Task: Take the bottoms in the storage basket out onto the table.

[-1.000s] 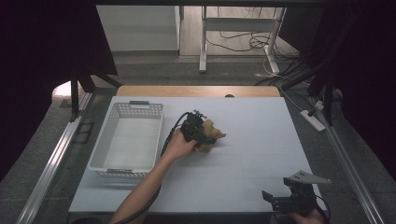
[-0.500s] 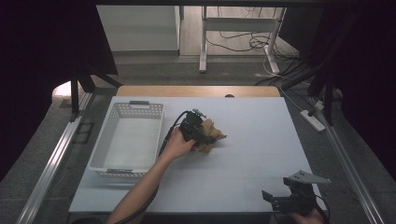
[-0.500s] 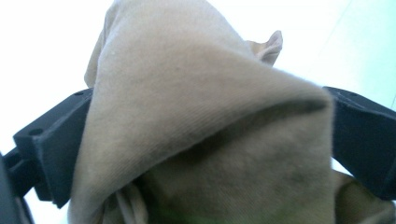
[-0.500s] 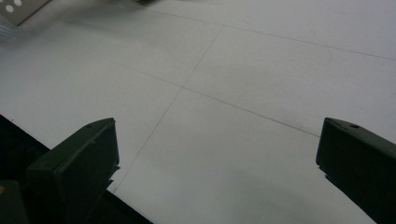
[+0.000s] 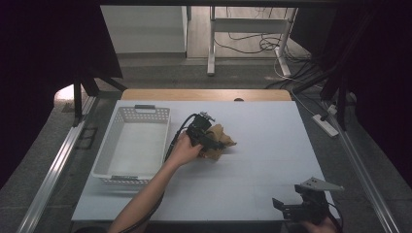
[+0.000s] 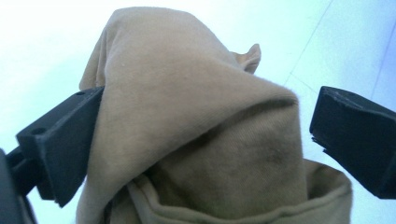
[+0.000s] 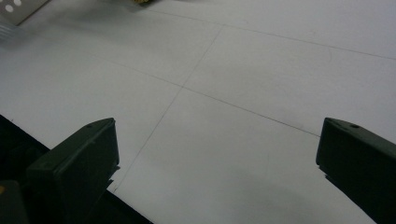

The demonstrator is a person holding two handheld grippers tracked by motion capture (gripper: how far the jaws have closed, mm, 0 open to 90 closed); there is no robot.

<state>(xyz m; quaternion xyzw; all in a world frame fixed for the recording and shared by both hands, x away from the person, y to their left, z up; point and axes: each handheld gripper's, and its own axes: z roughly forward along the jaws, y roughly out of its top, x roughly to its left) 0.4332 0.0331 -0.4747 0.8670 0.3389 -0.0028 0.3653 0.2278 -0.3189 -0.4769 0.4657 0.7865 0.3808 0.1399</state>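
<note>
A crumpled tan cloth (image 5: 222, 140) lies on the white table (image 5: 277, 145), just right of the basket. My left gripper (image 5: 215, 144) reaches onto it from the left, held by a hand. In the left gripper view the cloth (image 6: 196, 121) bulges up between the jaws of the left gripper (image 6: 208, 112). The jaws stand wide apart: the left one touches the fabric and the right one is clear of it. My right gripper (image 5: 291, 206) rests near the table's front right corner. In its own view the right gripper (image 7: 215, 140) is open over bare tabletop.
A white perforated basket (image 5: 145, 109) stands on the left part of the table, with nothing inside it; its corner (image 7: 14, 9) shows in the right gripper view. A wooden strip (image 5: 204, 94) runs along the table's far edge. Cables lie on the floor beyond.
</note>
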